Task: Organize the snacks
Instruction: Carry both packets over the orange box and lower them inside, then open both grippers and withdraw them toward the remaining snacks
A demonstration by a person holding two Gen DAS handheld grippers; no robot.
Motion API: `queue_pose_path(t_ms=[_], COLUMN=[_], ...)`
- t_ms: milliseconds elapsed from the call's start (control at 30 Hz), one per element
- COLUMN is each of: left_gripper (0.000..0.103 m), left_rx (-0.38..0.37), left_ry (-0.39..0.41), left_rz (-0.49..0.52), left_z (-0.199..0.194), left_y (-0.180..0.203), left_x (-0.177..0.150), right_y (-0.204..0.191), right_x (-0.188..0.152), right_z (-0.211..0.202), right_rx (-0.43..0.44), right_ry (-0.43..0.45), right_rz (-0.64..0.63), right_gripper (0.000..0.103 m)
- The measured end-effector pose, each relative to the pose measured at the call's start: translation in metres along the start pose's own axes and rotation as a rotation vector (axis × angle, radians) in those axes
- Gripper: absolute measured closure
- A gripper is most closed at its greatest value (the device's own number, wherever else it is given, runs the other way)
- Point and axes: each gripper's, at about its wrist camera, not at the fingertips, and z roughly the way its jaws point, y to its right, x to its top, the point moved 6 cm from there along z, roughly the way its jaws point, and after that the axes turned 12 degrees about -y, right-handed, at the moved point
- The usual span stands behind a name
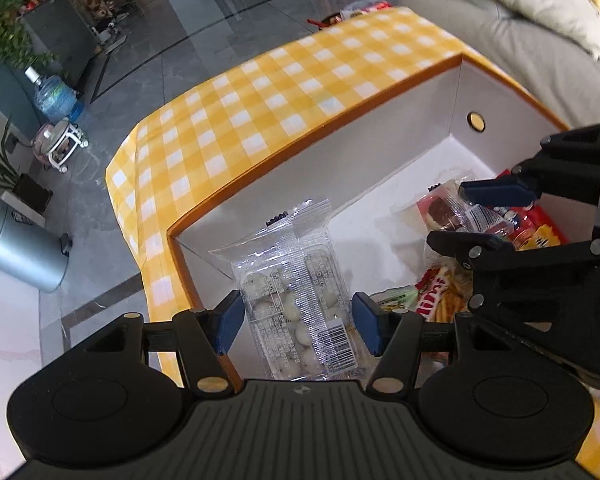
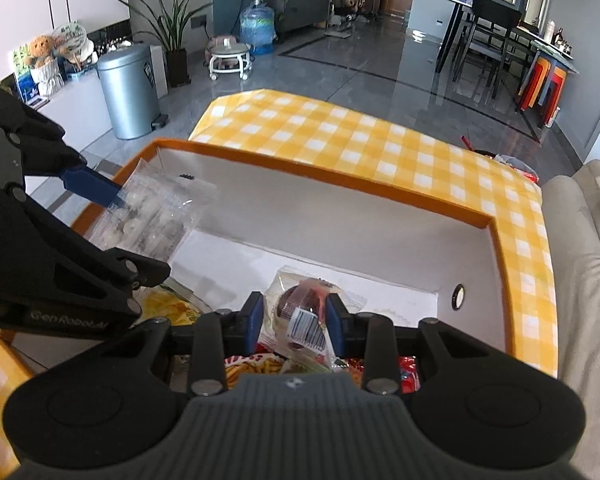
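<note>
Clear candy pack (image 1: 296,292) lies lengthwise along left claw (image 1: 298,322).

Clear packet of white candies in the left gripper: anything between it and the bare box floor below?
Nothing visible. The clear candy packet hangs in the left gripper over bare white floor of the orange-rimmed box; the other snacks lie off to one side.
</note>
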Motion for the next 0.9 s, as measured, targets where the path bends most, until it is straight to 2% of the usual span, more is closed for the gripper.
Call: queue_pose_path(t_ms=[400, 700, 900], left_gripper=[0.036, 0.037, 0.038], left_rx=[-0.007, -0.007, -0.027], left_ry=[-0.054, -0.077, -0.059], left_rz=[0.024, 0.020, -0.009], left_z=[0.022, 0.026, 0.021], left_y=[0.002, 0.003, -0.001], left_x=[0.007, 0.005, 0.002], right_y=[-0.002, 0.001, 0.004], right_x=[-0.003, -0.004, -0.004], right_z=[0.026, 0.027, 0.024], right_rx=[0.004, 0.000, -0.010], right_ry=[-0.058, -0.070, -0.069], right_rz=[-0.029, -0.018, -0.009], right_gripper=[0.071, 0.070, 0.068])
